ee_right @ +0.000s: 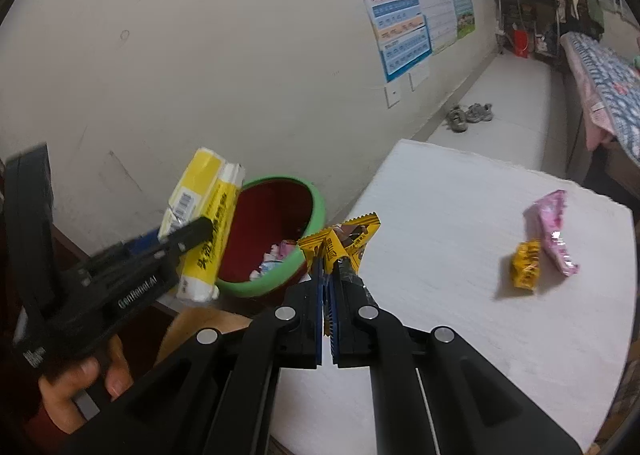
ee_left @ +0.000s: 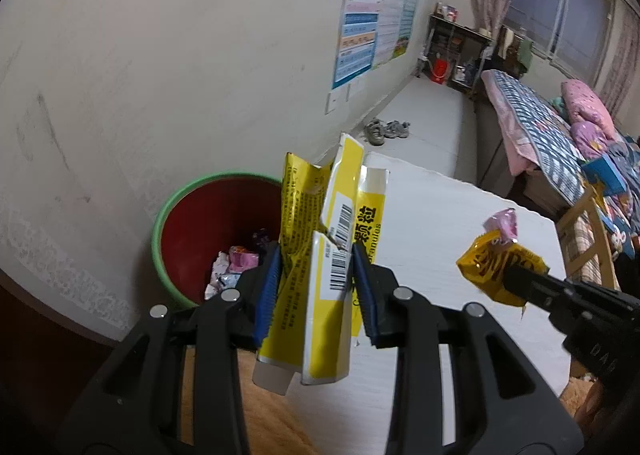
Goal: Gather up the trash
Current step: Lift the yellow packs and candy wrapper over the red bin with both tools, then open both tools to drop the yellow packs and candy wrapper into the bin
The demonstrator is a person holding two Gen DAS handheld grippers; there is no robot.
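My left gripper (ee_left: 316, 255) is shut on a flattened yellow and white medicine box (ee_left: 332, 239), which stands upright between the blue pads. Just behind it on the left is a bin (ee_left: 172, 215) with a green rim and red inside, with several wrappers at its bottom. My right gripper (ee_right: 329, 267) is shut on a crumpled yellow snack wrapper (ee_right: 348, 235) near the bin's rim (ee_right: 316, 207). In the right wrist view the left gripper (ee_right: 192, 235) holds the box (ee_right: 204, 207) beside the bin. A small yellow wrapper (ee_right: 526, 265) and a pink wrapper (ee_right: 554, 231) lie on the white table (ee_right: 440, 215).
The bin stands against a cream wall with posters (ee_right: 416, 7). A hand (ee_right: 92, 379) grips the left tool. Shoes (ee_left: 384, 131) lie on the floor beyond the table. A bed (ee_left: 540, 135) and a dark shelf (ee_left: 456, 51) are further back.
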